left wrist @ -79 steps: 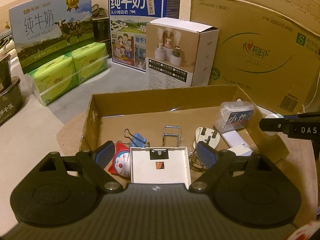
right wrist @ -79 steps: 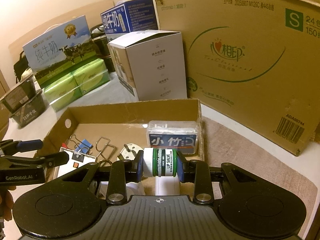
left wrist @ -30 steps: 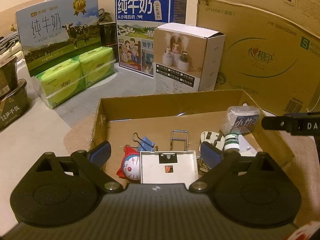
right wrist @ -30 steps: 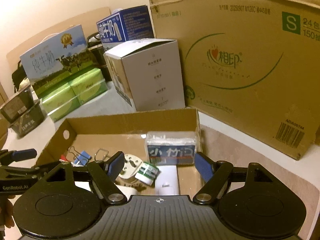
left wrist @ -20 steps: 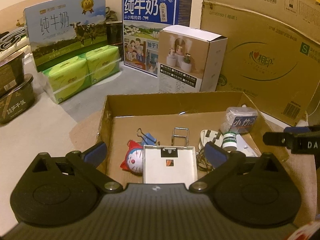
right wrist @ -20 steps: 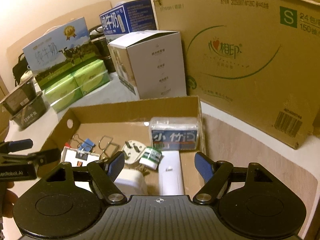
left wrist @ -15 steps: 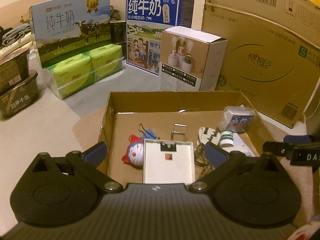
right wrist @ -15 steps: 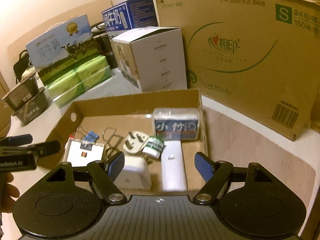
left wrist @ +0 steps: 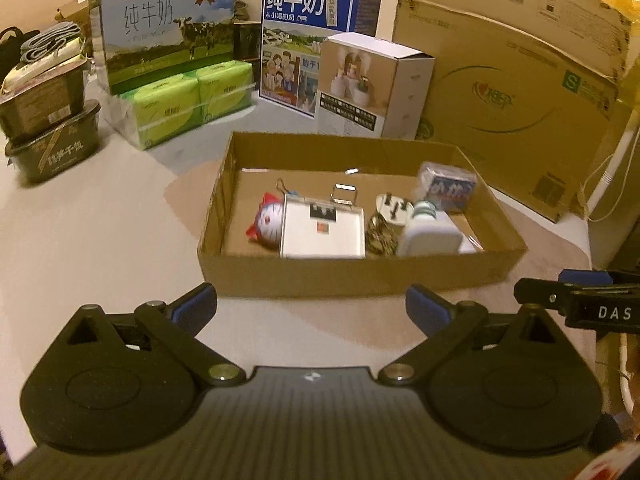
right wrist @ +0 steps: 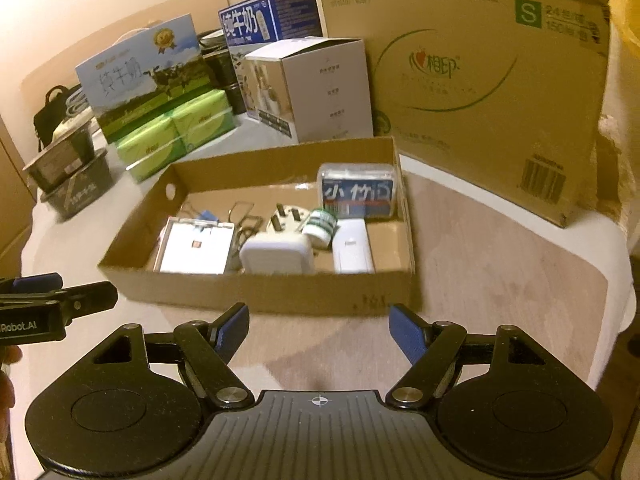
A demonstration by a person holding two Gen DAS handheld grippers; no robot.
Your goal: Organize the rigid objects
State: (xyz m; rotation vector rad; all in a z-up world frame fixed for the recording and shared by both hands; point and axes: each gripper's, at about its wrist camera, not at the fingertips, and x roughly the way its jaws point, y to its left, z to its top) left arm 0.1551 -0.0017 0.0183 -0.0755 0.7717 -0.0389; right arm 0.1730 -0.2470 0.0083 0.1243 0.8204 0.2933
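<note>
Hovering with jaws apart and empty just short of the cardboard tray (right wrist: 256,292), the left gripper (left wrist: 312,312) and right gripper (right wrist: 318,332) look finished, since the small bottle (right wrist: 319,222), plug and other hard items lie inside, so any next move would be only a check.

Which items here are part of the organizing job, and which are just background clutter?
Job: cardboard tray holding lip balm tube, white charger, plug adapter, white square box, blue-labelled pack, cat toy.

Background: milk cartons, green tissue packs, large shipping box.
</note>
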